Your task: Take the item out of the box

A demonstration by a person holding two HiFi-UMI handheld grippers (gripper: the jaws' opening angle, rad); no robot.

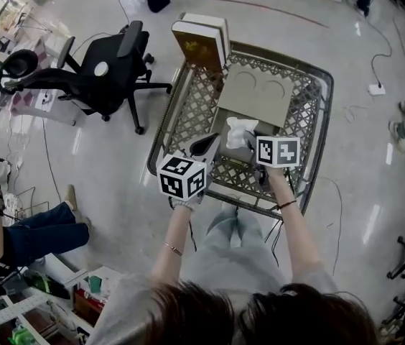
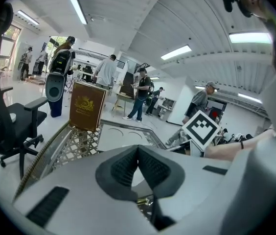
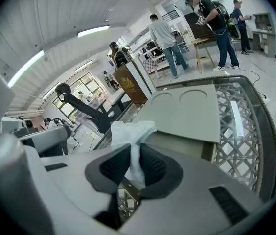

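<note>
Item (image 3: 128, 131): white, thin crumpled plastic wrap, bunched up. Its narrow mid part is pinched betw. the 2 dark pads of the right gripper (image 3: 134, 153); the top flares out loose above them. It sits at the box's near end. Can't tell if its lower end is still inside.

Box (image 3: 187, 111): flat, rect., grey-green cardboard. Lid has 2 half-round cut lines near the far edge. Lid's near edge is lifted, w/ a tan side wall showing under it. Box lies lengthwise, approx. centre, in the wire cart basket (image 1: 310, 113).
</note>
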